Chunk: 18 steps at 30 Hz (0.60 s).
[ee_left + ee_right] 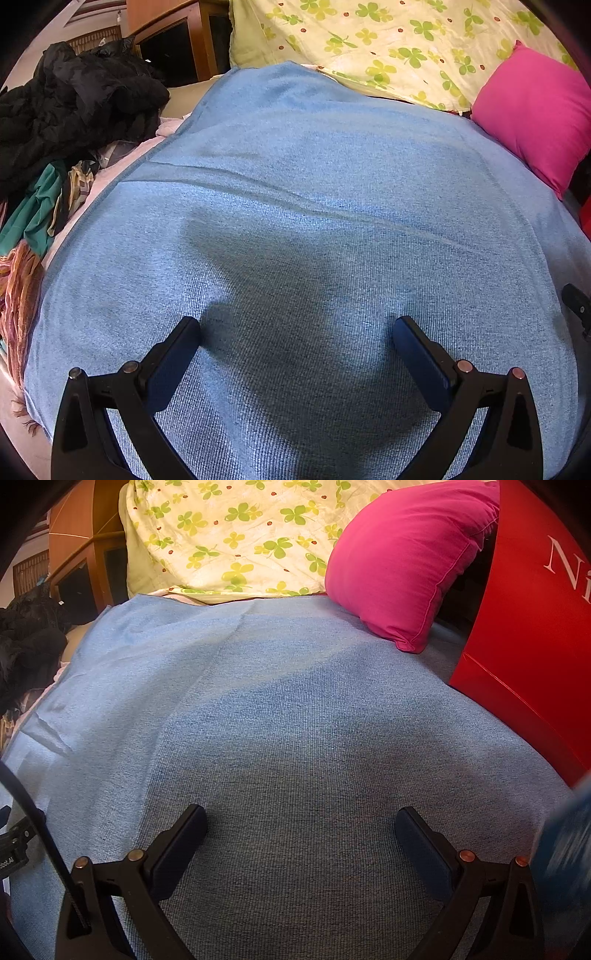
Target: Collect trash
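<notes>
My left gripper (297, 328) is open and empty, held low over a blue blanket (295, 221) spread on a bed. My right gripper (301, 818) is also open and empty over the same blue blanket (277, 720). A red paper bag (535, 627) with white lettering stands at the right of the right wrist view. A blurred blue and white thing (565, 849) shows at the lower right edge; I cannot tell what it is. No loose trash shows on the blanket in either view.
A pink pillow (535, 110) (406, 561) and a clover-print quilt (388, 40) (229, 535) lie at the bed's head. A pile of dark and coloured clothes (66, 110) sits on the left. A wooden cabinet (173, 40) stands behind.
</notes>
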### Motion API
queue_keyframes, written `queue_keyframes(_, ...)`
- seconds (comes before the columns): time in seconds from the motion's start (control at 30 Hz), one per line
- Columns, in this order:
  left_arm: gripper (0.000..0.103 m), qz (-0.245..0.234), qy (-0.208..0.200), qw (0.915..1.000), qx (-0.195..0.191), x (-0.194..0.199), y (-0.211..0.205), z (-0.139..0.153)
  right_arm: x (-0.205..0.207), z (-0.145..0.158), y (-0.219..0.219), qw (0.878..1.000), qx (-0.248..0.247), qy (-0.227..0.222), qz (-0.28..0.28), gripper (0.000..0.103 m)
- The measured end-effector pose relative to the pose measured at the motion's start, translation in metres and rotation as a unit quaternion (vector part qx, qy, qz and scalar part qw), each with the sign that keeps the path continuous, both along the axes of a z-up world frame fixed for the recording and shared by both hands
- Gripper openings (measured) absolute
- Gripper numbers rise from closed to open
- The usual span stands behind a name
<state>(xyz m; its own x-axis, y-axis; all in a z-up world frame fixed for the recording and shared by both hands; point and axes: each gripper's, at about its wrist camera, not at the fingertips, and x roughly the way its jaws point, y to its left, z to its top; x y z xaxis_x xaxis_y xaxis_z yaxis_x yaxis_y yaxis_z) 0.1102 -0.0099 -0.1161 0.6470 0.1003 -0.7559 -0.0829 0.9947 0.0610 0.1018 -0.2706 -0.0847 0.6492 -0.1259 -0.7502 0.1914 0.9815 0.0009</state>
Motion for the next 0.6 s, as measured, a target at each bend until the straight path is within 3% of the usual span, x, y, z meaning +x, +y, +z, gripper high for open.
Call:
queue_keyframes(0.4,0.103,-0.006,0.021,0.9993,0.03,0.001,-0.012,0.011,0.0,0.0,0.0,1.0,0.0,0.0,0.0,0.103)
queue_keyframes(0.6,0.103,-0.026,-0.01,0.9989,0.038,-0.011,-0.022,0.027,0.0,0.0,0.0,1.0,0.0,0.0,0.0,0.103)
